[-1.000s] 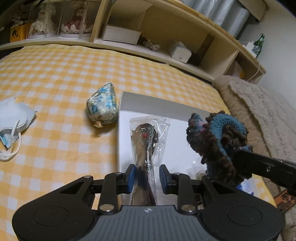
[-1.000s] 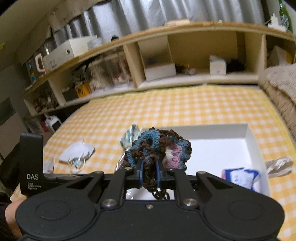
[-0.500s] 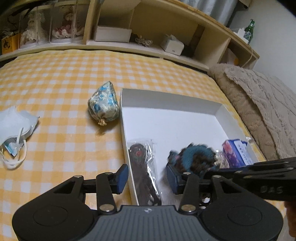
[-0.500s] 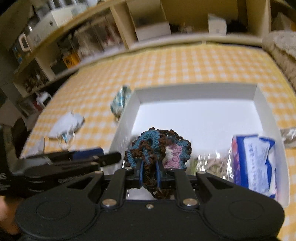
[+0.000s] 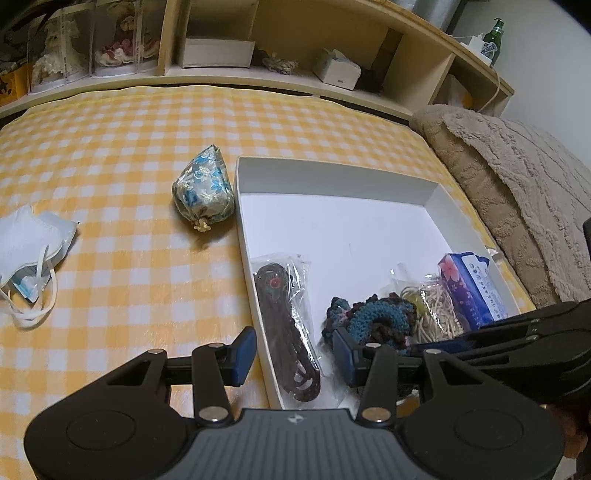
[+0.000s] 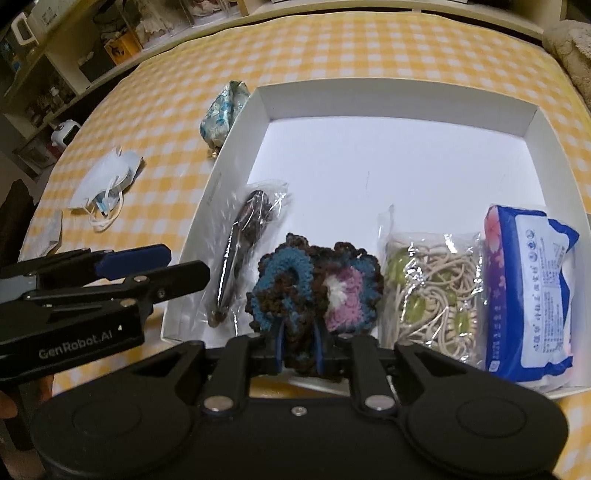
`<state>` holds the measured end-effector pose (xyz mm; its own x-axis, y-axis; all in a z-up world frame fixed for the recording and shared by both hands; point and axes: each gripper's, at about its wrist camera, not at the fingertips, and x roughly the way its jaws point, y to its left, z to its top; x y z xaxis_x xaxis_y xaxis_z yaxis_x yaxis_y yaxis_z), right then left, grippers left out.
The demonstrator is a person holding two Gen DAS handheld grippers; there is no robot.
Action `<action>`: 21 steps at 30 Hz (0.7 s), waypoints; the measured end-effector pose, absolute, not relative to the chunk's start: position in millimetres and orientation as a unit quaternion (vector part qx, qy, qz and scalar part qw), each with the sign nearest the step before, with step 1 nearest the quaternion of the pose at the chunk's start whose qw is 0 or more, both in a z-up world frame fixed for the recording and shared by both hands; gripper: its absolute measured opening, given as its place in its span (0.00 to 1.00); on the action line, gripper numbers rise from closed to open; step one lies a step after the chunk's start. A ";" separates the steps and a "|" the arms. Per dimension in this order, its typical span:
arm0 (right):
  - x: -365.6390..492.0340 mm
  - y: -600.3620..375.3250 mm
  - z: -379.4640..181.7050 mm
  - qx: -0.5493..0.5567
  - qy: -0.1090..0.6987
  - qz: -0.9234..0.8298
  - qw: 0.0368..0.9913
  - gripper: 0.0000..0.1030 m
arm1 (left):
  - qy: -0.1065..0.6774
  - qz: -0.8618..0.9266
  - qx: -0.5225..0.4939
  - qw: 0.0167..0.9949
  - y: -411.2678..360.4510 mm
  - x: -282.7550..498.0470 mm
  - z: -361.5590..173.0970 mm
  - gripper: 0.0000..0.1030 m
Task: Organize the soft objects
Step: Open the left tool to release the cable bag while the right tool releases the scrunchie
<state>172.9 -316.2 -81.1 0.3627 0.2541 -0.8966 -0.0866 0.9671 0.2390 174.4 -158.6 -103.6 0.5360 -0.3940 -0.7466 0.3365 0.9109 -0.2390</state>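
Observation:
A white box (image 5: 332, 173) (image 6: 369, 99) lies on the yellow checked cloth. In it are a bagged dark hair clip (image 5: 291, 328) (image 6: 240, 240), a blue-brown crocheted piece (image 5: 373, 321) (image 6: 314, 280), a bag of beige cords (image 6: 432, 284) and a blue tissue pack (image 5: 472, 291) (image 6: 528, 295). My right gripper (image 6: 298, 347) is shut on the crocheted piece, which rests low in the box. My left gripper (image 5: 293, 356) is open, straddling the box's near left wall above the hair clip. A floral pouch (image 5: 203, 192) (image 6: 223, 110) and a white face mask (image 5: 29, 247) (image 6: 107, 184) lie on the cloth.
A beige blanket (image 5: 517, 184) is heaped to the right of the box. Wooden shelves (image 5: 258, 48) with boxes and clear cases run along the back. A green bottle (image 5: 493, 35) stands on the shelf top at far right.
My left gripper has opened and let go of the bagged hair clip, which now lies in the box. My right gripper has lowered the crocheted piece into the box.

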 end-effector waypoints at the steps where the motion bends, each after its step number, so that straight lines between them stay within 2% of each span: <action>1: 173.2 -316.1 -80.1 0.076 0.555 0.103 0.822 0.24 | 0.435 -0.209 -0.032 0.875 -158.5 174.0 -103.0 0.46; 3: 171.4 -316.0 -75.9 0.076 0.546 0.102 0.828 0.30 | 0.434 -0.210 -0.031 0.876 -158.0 172.5 -101.2 0.47; 4: 170.1 -316.5 -73.1 0.075 0.542 0.102 0.831 0.30 | 0.433 -0.210 -0.031 0.876 -157.4 172.0 -99.8 0.47; 6: 166.9 -318.7 -67.8 0.075 0.536 0.098 0.835 0.40 | 0.431 -0.210 -0.029 0.877 -156.7 170.2 -97.0 0.48; 10: 160.1 -322.7 -54.8 0.081 0.523 0.093 0.843 0.49 | 0.426 -0.211 -0.028 0.879 -154.3 167.5 -89.6 0.52; 12: 155.3 -323.3 -46.0 0.082 0.514 0.090 0.849 0.57 | 0.424 -0.211 -0.029 0.880 -152.7 165.4 -84.8 0.54; 15: 146.9 -323.8 -32.4 0.084 0.498 0.089 0.858 0.61 | 0.418 -0.211 -0.027 0.883 -150.5 161.1 -75.9 0.57; 21: 122.8 -326.1 -5.5 0.096 0.462 0.086 0.877 0.61 | 0.401 -0.218 -0.029 0.889 -145.8 147.7 -54.0 0.62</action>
<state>122.8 -326.1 -5.5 0.5578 0.2399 -0.7946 -0.0628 0.9668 0.2479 147.7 -145.8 -54.0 0.5837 -0.4117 -0.6999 0.3651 0.9030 -0.2268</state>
